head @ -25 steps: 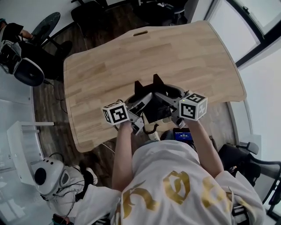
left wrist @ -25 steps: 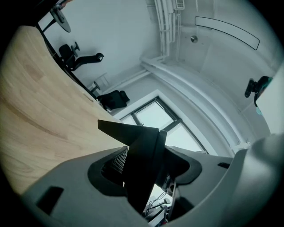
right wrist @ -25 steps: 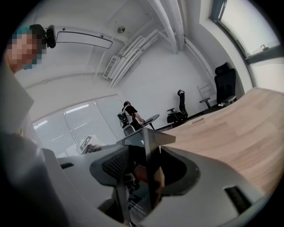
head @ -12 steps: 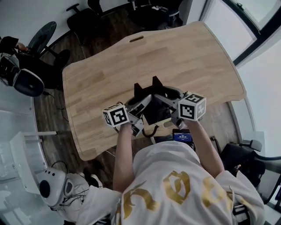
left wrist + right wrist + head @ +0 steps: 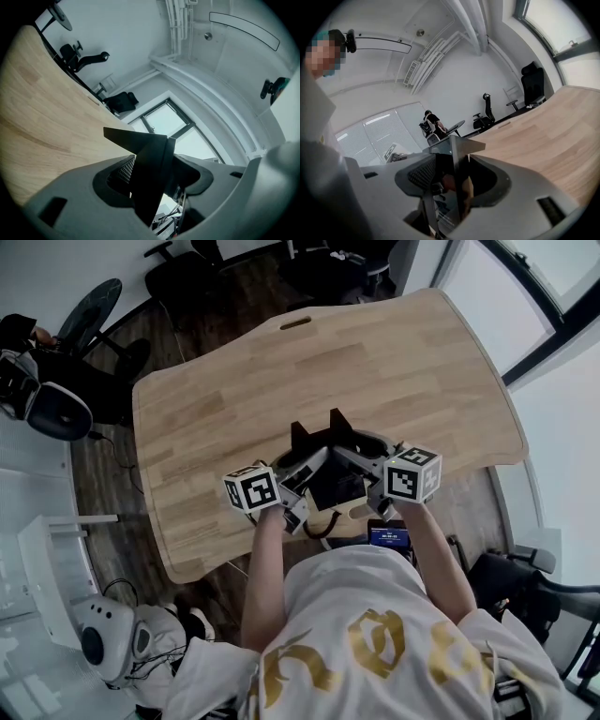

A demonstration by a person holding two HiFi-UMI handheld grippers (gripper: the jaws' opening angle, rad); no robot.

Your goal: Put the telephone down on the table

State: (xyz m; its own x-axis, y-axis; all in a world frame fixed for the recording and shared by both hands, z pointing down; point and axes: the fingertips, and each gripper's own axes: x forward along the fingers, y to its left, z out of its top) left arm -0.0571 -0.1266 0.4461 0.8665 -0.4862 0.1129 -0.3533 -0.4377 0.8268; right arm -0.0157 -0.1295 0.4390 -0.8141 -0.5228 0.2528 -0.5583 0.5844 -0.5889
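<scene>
The telephone point(image 5: 335, 486) is black, with a dark flat panel and a coiled cord hanging under it. It is held between both grippers, over the near edge of the wooden table point(image 5: 375, 362). My left gripper point(image 5: 300, 461) is shut on its left side, where a black wedge of the telephone point(image 5: 150, 173) fills the jaws. My right gripper point(image 5: 364, 457) is shut on its right side, with a thin glossy panel of the telephone point(image 5: 457, 178) between the jaws. In the head view the two pointed black tips stick out past the grippers over the tabletop.
Beyond the phone stretches the bare tabletop point(image 5: 42, 108). Black office chairs point(image 5: 187, 277) stand behind the table's far edge. A white machine point(image 5: 108, 643) sits on the floor at lower left. A small lit screen point(image 5: 387, 537) hangs at the person's waist. A seated person point(image 5: 431, 123) is far off.
Both grippers, with the telephone between them, have drifted a little forward and down toward the table's near edge. The grip looks unchanged.
</scene>
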